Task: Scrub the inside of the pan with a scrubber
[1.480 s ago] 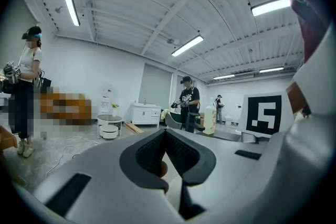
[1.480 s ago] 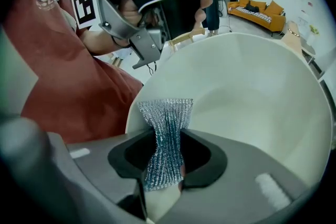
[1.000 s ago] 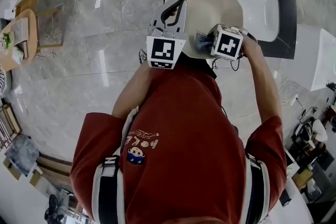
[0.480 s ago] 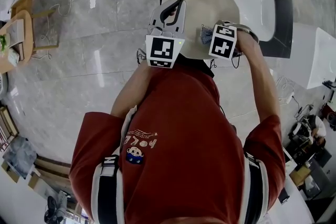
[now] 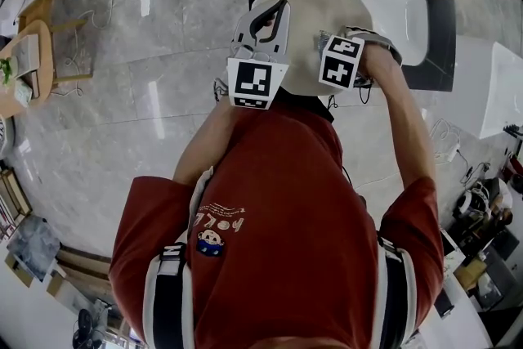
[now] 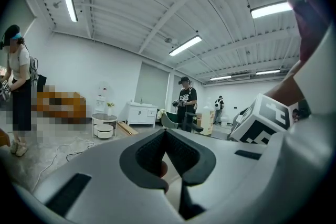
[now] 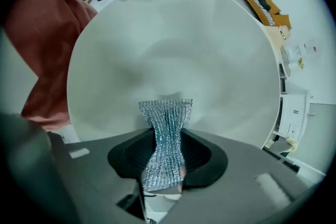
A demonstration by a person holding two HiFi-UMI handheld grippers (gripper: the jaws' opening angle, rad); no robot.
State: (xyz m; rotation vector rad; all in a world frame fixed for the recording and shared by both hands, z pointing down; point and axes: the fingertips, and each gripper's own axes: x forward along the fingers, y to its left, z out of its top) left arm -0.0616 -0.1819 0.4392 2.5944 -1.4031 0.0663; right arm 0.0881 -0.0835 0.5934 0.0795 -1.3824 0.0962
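Right gripper (image 7: 167, 136) has shifted left over the pan (image 7: 173, 44), jaws pinching the scrubber (image 7: 167, 115) mid-length. Left gripper (image 6: 167, 139) clamps the pan's edge.

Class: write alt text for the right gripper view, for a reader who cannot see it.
The right gripper is shut on a glittery silver-teal scrubber, pinched at its middle, in front of the pale inside of a round pan filling most of the view. A red sleeve shows at left.

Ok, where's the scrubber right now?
In the right gripper view, the scrubber is pinched in the right gripper's jaws at bottom centre, its free end fanned out toward the pale inside of the pan.
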